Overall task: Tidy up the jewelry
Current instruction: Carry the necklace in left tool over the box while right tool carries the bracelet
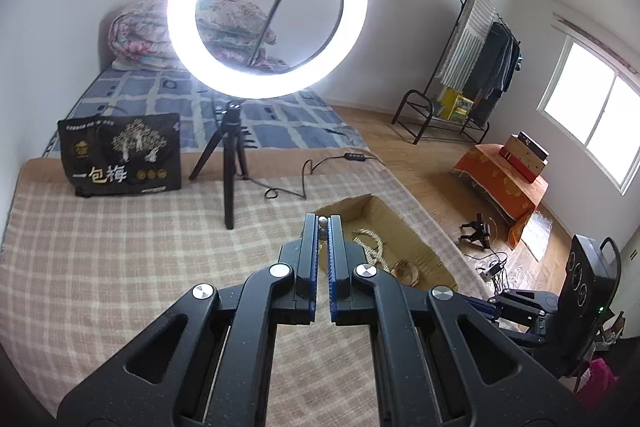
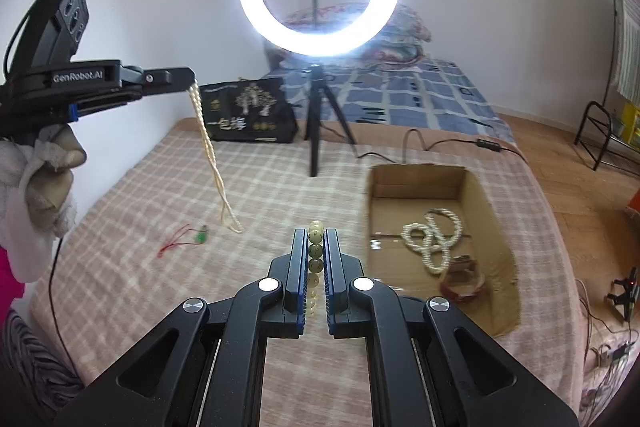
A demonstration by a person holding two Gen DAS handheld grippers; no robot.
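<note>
My left gripper is shut on a long cream pearl necklace; in the right wrist view it is held high at the left and the necklace hangs down to the checked blanket. My right gripper is shut on a yellow-green bead bracelet, just left of the open cardboard box. Inside the box lie a coiled pearl necklace and a red bangle. A small green pendant on a red cord lies on the blanket.
A lit ring light on a black tripod stands at the back of the blanket, its cable running right. A black printed bag stands beside it. A bed with folded quilts is behind. Wooden floor lies to the right.
</note>
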